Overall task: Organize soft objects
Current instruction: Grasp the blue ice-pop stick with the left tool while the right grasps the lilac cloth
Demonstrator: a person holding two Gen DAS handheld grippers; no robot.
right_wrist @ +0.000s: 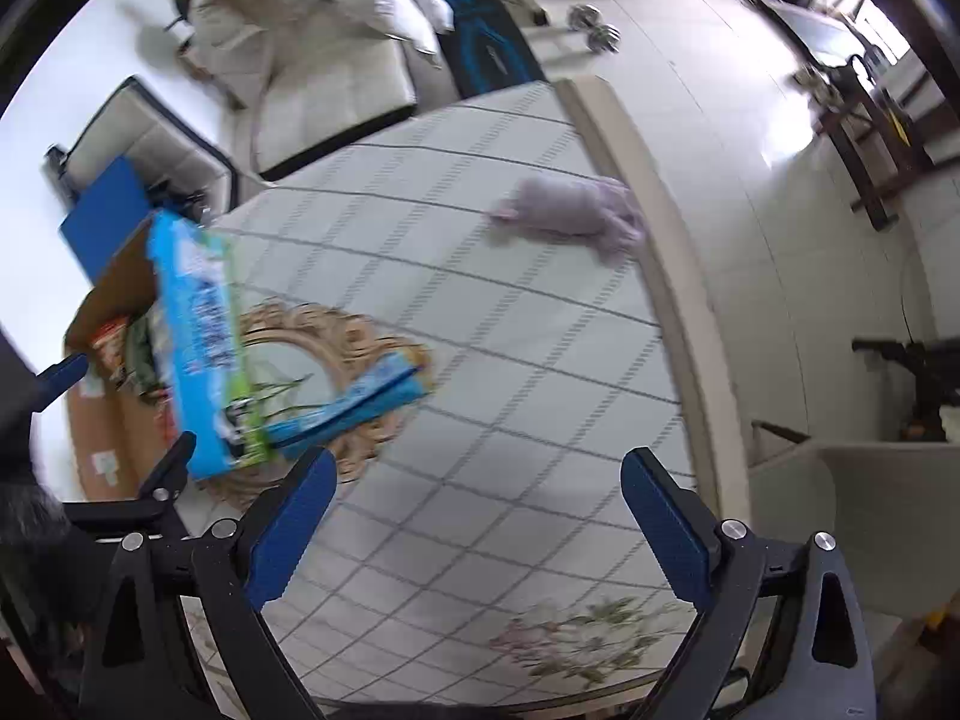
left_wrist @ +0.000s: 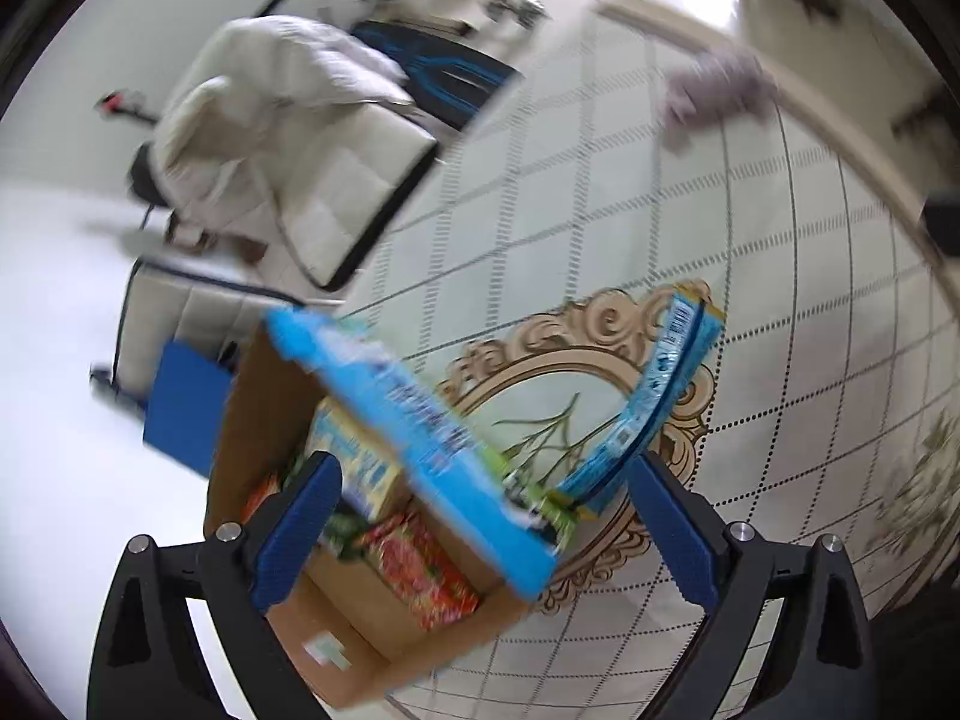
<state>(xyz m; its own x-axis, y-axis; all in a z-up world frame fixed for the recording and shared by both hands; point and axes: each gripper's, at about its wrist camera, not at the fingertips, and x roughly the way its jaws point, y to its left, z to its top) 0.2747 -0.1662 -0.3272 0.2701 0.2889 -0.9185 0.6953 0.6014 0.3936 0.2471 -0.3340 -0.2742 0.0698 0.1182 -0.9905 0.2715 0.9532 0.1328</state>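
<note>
The left gripper [left_wrist: 480,534] hangs with its blue pads [left_wrist: 300,531] spread wide and nothing between them, poised over an open cardboard box [left_wrist: 354,618] at the rug's left edge. Colourful packets [left_wrist: 420,564] lie inside the box, and a blue-printed flap [left_wrist: 414,438] rises between the pads in the left wrist view; a second blue flap [left_wrist: 648,408] lies to its right on the rug. The right gripper [right_wrist: 474,528] is likewise wide open and holds nothing, hovering above the checked rug [right_wrist: 480,312]. Far ahead of it, well apart from both tools and near the rug's far right border, lies a pale purple soft toy [right_wrist: 570,210]. Beyond the rug to the far left stands a white armchair [right_wrist: 312,42], with dumbbells [right_wrist: 591,24] on the pale floor beyond.
</note>
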